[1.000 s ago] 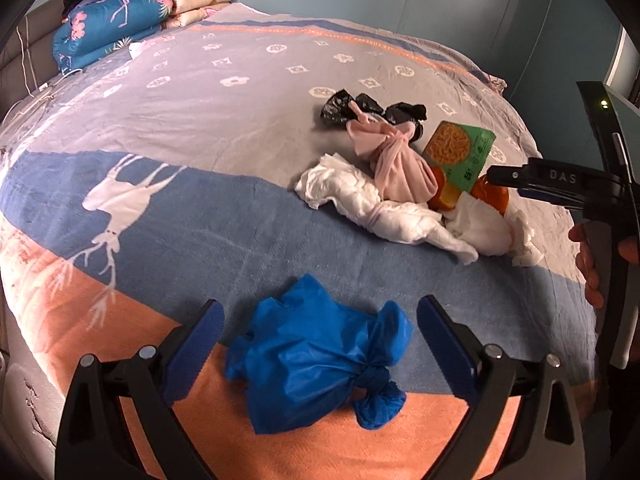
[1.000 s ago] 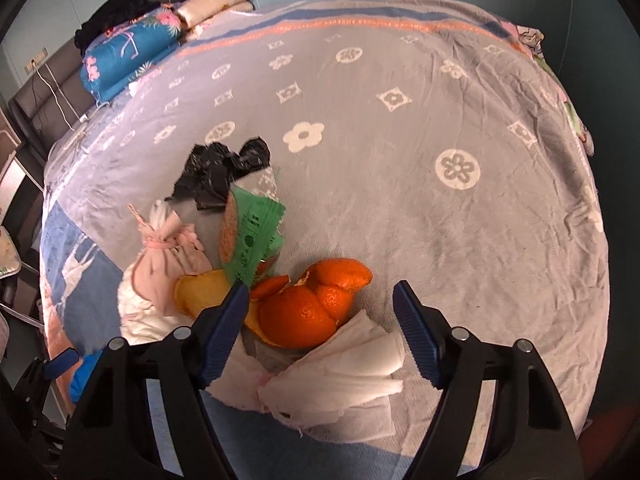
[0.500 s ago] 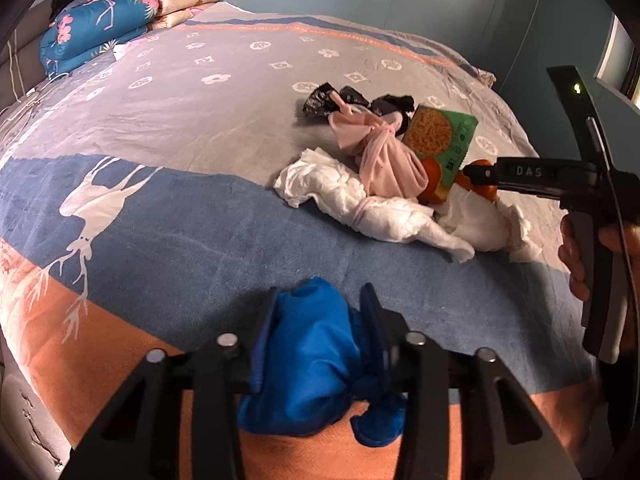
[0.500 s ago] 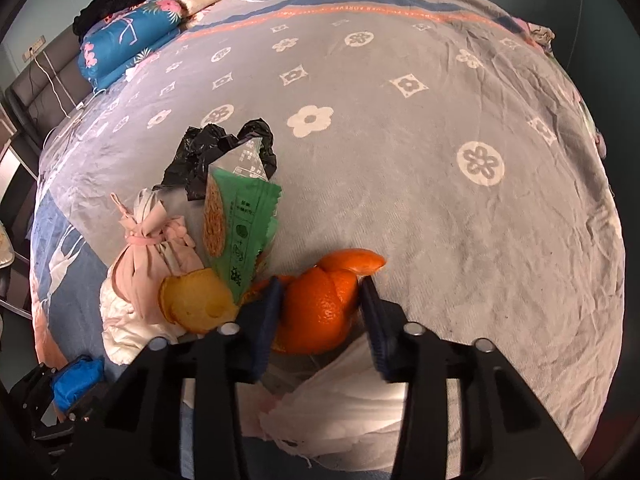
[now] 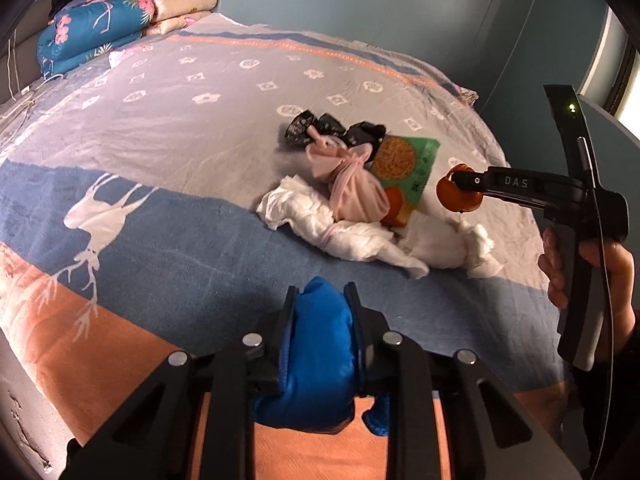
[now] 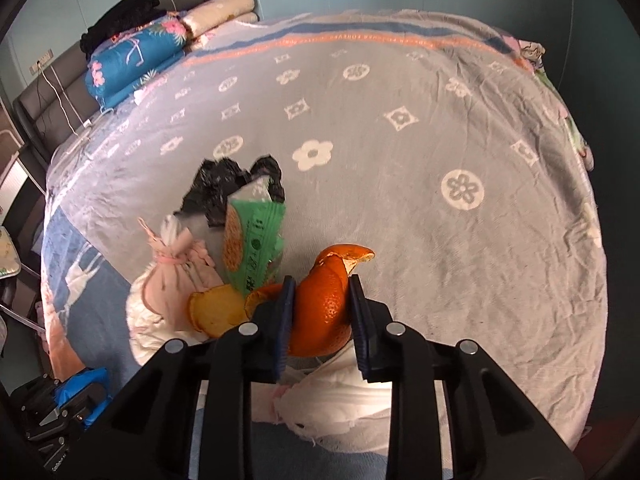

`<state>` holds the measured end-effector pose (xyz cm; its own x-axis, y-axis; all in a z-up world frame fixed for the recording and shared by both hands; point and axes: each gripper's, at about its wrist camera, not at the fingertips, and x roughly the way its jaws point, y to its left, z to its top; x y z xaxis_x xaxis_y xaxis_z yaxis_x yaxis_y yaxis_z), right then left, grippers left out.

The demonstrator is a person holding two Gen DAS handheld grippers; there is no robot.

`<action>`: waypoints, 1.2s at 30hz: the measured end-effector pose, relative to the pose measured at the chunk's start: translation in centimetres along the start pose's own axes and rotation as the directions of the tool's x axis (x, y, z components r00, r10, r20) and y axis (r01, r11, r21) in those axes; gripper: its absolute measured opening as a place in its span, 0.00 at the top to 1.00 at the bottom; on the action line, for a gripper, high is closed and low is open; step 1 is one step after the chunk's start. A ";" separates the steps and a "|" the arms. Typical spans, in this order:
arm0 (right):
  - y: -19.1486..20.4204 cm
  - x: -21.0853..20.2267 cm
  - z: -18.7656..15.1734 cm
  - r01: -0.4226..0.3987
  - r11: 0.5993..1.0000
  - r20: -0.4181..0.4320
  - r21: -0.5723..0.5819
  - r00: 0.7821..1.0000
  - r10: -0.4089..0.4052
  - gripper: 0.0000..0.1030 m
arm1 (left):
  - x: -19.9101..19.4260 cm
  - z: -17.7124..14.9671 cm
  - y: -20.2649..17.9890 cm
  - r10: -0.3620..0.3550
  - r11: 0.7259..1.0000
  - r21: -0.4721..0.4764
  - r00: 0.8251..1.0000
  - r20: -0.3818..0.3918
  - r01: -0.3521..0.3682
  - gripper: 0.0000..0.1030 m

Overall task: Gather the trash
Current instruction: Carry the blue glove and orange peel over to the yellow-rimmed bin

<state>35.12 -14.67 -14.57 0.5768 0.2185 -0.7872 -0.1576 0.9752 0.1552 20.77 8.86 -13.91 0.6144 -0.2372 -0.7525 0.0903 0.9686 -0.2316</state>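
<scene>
On the bed's near edge: blue bag (image 5: 316,344) squeezed as left gripper (image 5: 320,308) jaws close | orange peel (image 6: 324,304) pinched as right gripper (image 6: 320,300) jaws close, above bedspread (image 6: 400,200) | beside: white tissues (image 5: 348,232), pink bag (image 5: 352,188), green packet (image 5: 408,164).

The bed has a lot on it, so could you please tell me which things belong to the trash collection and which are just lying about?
Trash to collect:
- blue bag, in the closing left gripper
- orange peel, in the closing right gripper
- pink bag
- black bag
- green wrapper
- white tissues

Just lying about:
- floral quilt
- cream bedding
- bedspread
</scene>
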 end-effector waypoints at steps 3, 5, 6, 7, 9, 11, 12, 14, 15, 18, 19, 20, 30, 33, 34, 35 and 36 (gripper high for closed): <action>-0.2 -1.5 0.2 -0.025 1.000 0.020 0.013 0.999 0.024 0.76 | -0.9 0.4 -0.3 -0.004 1.000 0.005 1.000 0.016 0.004 0.79; -0.3 -2.4 0.2 -0.041 0.999 0.026 0.023 0.999 0.040 0.76 | -1.6 0.5 -0.5 -0.003 1.000 0.008 0.999 0.032 0.002 0.79; -0.4 -3.0 0.2 -0.054 0.998 0.027 0.029 0.998 0.053 0.76 | -1.8 0.6 -0.6 -0.002 1.000 0.009 0.999 0.037 0.002 0.79; -0.4 -3.3 0.2 -0.060 0.998 0.028 0.033 0.998 0.060 0.76 | -2.2 0.6 -0.7 -0.001 1.000 0.012 0.999 0.043 0.000 0.79; -0.5 -4.3 0.0 -0.072 0.997 0.034 0.037 0.997 0.071 0.76 | -2.8 0.7 -1.0 0.004 1.000 0.021 0.999 0.052 -0.005 0.79; -0.5 -5.5 -0.2 -0.079 0.996 0.047 0.040 0.996 0.077 0.76 | -3.4 0.7 -1.3 0.008 1.000 0.027 0.998 0.060 -0.010 0.79; -0.5 -5.9 -0.2 -0.082 0.996 0.052 0.040 0.995 0.080 0.76 | -3.7 0.7 -1.5 0.013 0.999 0.030 0.998 0.065 -0.015 0.79; -0.6 -7.0 -0.4 -0.091 0.995 0.061 0.043 0.994 0.089 0.76 | -4.1 0.8 -1.7 0.017 0.999 0.030 0.997 0.071 -0.019 0.79; -0.7 -7.5 -0.5 -0.097 0.994 0.065 0.046 0.993 0.094 0.76 | -4.4 0.8 -1.8 0.016 0.999 0.026 0.997 0.072 -0.018 0.79; -1.0 -8.7 -0.7 -0.110 0.992 0.075 0.054 0.992 0.105 0.76 | -5.0 0.9 -2.1 0.012 1.000 0.020 0.997 0.074 -0.014 0.79; -1.1 -9.0 -0.9 -0.112 0.992 0.078 0.054 0.991 0.107 0.76 | -5.4 0.9 -2.3 0.014 1.000 0.020 0.997 0.078 -0.015 0.79; -1.1 -9.5 -1.0 -0.117 0.992 0.082 0.054 0.990 0.112 0.76 | -5.6 0.9 -2.4 0.015 1.000 0.022 0.997 0.081 -0.016 0.79; -2.5 -14.3 -2.4 -0.150 0.987 0.137 0.057 0.980 0.141 0.76 | -8.6 1.1 -4.6 0.017 0.999 0.047 0.991 0.133 -0.024 0.79; -3.1 -16.1 -3.0 -0.157 0.986 0.162 0.055 0.976 0.146 0.76 | -9.4 1.2 -5.5 0.015 0.998 0.060 0.989 0.150 -0.024 0.79; -3.2 -16.4 -3.1 -0.159 0.986 0.166 0.055 0.975 0.148 0.76 | -9.9 1.3 -6.0 0.013 0.998 0.066 0.987 0.158 -0.023 0.79; -3.4 -17.1 -3.3 -0.163 0.985 0.175 0.054 0.973 0.151 0.76 | -10.1 1.3 -6.3 0.011 0.997 0.071 0.987 0.163 -0.022 0.79; -3.6 -17.8 -3.5 -0.165 0.985 0.185 0.052 0.971 0.153 0.76 | -10.4 1.4 -6.7 0.008 0.997 0.076 0.985 0.170 -0.021 0.79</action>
<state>22.65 -22.17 -3.20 0.6843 0.3674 -0.6299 -0.2089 0.9264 0.3133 14.84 4.96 -3.65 0.7395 -0.2138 -0.6383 0.1369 0.9762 -0.1683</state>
